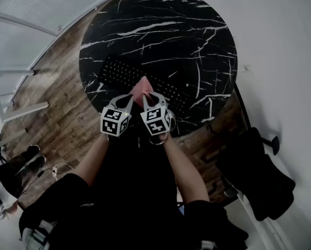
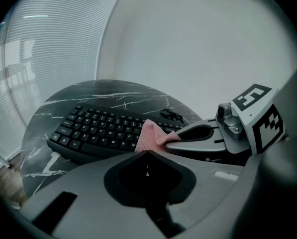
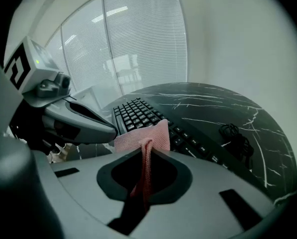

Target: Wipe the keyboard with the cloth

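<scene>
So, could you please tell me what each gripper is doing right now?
Left gripper: closed, holding nothing.
Right gripper: closed on the pink cloth.

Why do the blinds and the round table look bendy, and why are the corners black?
Left gripper view and right gripper view: a wide-angle lens bends the blinds and the table edge and leaves black corners. Head view: dim, so the keyboard hardly shows against the table. Right gripper view: the pink cloth, close to the lens, looms large.
</scene>
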Motion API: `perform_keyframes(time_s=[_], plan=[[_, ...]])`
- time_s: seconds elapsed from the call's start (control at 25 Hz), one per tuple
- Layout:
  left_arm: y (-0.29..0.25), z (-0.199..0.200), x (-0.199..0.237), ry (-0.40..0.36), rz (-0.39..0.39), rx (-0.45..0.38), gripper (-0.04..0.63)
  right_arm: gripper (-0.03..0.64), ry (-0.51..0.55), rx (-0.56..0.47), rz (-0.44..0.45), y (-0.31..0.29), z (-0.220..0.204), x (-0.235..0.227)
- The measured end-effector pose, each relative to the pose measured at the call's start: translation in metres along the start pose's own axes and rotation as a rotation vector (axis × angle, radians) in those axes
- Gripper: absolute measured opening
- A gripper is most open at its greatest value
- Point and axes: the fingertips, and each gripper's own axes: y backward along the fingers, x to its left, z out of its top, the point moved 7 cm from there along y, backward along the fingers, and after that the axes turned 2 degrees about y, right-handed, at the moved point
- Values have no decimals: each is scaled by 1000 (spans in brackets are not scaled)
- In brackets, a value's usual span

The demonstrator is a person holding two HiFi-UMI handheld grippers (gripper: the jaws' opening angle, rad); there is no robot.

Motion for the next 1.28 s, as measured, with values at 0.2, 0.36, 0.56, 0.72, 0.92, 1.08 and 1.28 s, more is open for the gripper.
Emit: perform_keyframes(time_s=[0.2, 0.36, 0.56, 0.72, 0.92, 1.08, 1.28], plan=[[-8, -4, -19, -14, -16, 10, 0, 15, -19, -1, -21, 15, -16, -10], [-13, -7, -35, -34, -32, 22, -2, 15, -36, -2, -37, 26, -28, -16], [-21, -7, -54, -62, -53, 26, 0, 15, -47, -7, -64, 43, -45, -25], [-28, -10, -70, -82, -69, 37, -1, 15, -42, 0, -92, 56, -58, -34], [-33, -15, -91, -104, -83, 49, 0, 15, -73, -12, -112, 72, -76, -46], [-36, -19, -105, -122, -89, 54, 0, 15, -80, -28, -126, 81, -85, -51], [-39, -23, -122, -141, -91, 55, 0, 15, -98, -33, -139, 95, -100, -59]])
